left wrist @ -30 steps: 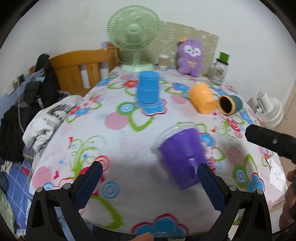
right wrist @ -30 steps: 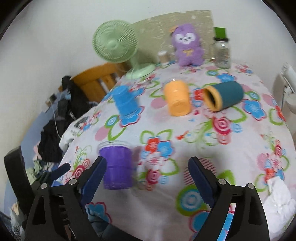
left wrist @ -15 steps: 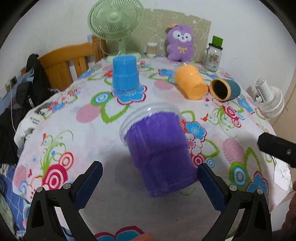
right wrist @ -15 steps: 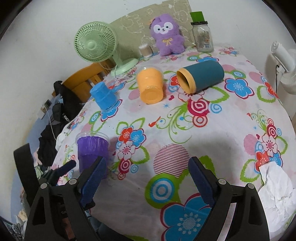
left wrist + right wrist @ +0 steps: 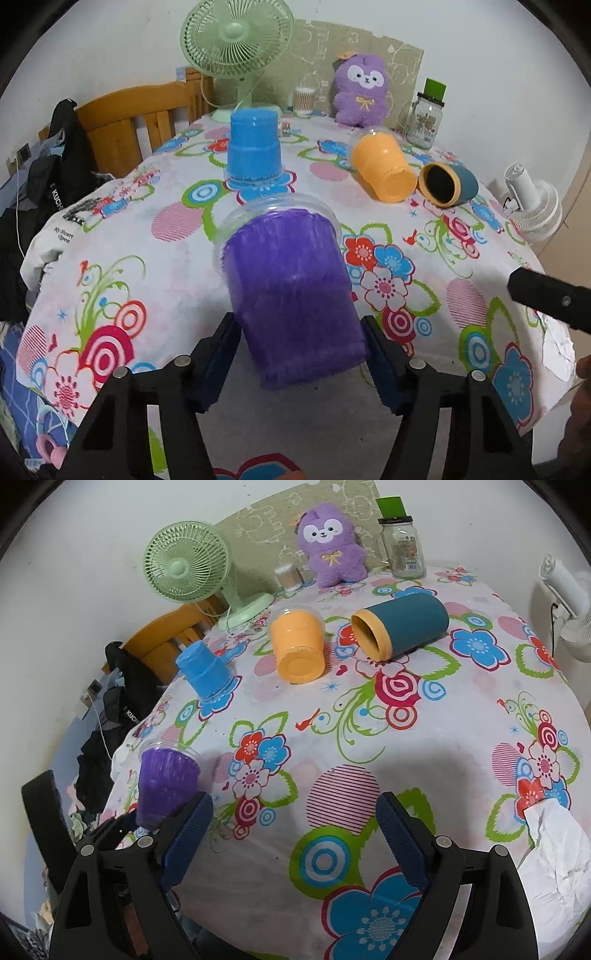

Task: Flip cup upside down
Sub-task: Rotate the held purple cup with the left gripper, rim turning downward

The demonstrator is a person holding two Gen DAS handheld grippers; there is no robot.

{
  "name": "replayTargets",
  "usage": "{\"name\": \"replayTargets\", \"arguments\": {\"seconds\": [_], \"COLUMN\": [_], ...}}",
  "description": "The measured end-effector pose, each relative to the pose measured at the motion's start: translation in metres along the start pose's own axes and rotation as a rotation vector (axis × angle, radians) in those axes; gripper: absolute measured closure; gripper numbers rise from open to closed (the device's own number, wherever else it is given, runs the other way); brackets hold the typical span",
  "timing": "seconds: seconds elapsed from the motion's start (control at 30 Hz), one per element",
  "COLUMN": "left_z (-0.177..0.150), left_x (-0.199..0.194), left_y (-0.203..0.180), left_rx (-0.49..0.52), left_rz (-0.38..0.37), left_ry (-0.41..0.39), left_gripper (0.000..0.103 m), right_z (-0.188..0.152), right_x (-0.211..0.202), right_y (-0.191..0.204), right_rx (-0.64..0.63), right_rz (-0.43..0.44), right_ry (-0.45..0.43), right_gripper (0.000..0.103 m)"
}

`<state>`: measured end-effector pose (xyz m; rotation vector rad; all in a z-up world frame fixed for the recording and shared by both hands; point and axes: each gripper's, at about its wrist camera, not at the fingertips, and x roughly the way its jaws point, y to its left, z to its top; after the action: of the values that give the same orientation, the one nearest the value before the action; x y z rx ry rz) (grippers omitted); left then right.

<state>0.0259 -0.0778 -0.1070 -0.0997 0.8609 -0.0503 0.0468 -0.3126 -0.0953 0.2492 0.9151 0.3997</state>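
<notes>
Four cups on the floral tablecloth: purple cup, blue cup, orange cup, teal cup. Two fans: green fan w/ the blue cup nearest it, white fan off the cloth's far side. One plush toy, one glass jar, one swab tub, all behind the cups. Two grippers: left gripper, right gripper.

Open floral cloth ahead of right gripper; farther back, orange cup and teal cup side by side.
</notes>
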Motion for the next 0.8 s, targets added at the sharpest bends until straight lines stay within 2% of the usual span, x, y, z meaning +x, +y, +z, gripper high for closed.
{"name": "replayTargets", "arguments": {"seconds": [0.33, 0.47, 0.6, 0.8], "left_z": [0.016, 0.014, 0.001, -0.012], "left_x": [-0.036, -0.039, -0.038, -0.024], "left_y": [0.007, 0.007, 0.011, 0.031], "left_rx": [0.017, 0.032, 0.044, 0.034], "left_rz": [0.009, 0.017, 0.032, 0.040], "left_ry": [-0.082, -0.082, -0.079, -0.039], "left_gripper": [0.041, 0.040, 0.012, 0.013], "right_z": [-0.002, -0.004, -0.006, -0.007], "right_x": [-0.005, -0.008, -0.009, -0.004], "right_y": [0.010, 0.012, 0.011, 0.010], "right_rx": [-0.014, -0.017, -0.016, -0.009], "right_rz": [0.017, 0.019, 0.013, -0.001], "right_ry": [-0.010, -0.014, -0.013, -0.001], "right_gripper": [0.011, 0.011, 0.011, 0.011]}}
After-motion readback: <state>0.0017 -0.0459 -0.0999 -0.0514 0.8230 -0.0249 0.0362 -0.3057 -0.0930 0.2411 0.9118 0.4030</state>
